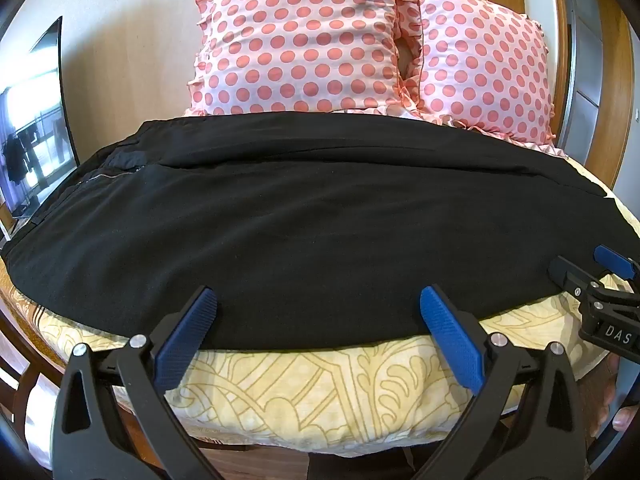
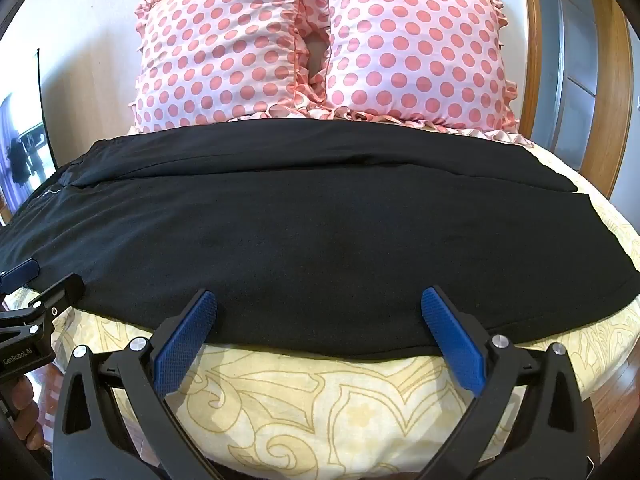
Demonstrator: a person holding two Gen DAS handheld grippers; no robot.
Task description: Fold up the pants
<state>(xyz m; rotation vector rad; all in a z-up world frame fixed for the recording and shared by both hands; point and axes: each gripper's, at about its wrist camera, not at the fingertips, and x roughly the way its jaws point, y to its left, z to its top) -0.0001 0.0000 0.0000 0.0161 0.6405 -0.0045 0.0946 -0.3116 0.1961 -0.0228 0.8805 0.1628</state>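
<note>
Black pants [image 1: 320, 216] lie flat across the bed, waist with a zipper at the left, legs stacked lengthwise toward the right; they also show in the right wrist view [image 2: 312, 232]. My left gripper [image 1: 318, 300] is open, its blue pads just over the near edge of the pants. My right gripper [image 2: 319, 300] is open in the same way further right along that edge. The right gripper also shows at the right edge of the left wrist view [image 1: 588, 272], and the left gripper at the left edge of the right wrist view [image 2: 40, 280].
The bed has a yellow patterned sheet [image 1: 328, 392]. Two pink polka-dot pillows [image 1: 304, 40] [image 2: 412, 52] stand behind the pants against the wall. A screen [image 1: 32, 136] stands at the left. A wooden door frame [image 2: 600, 80] is at the right.
</note>
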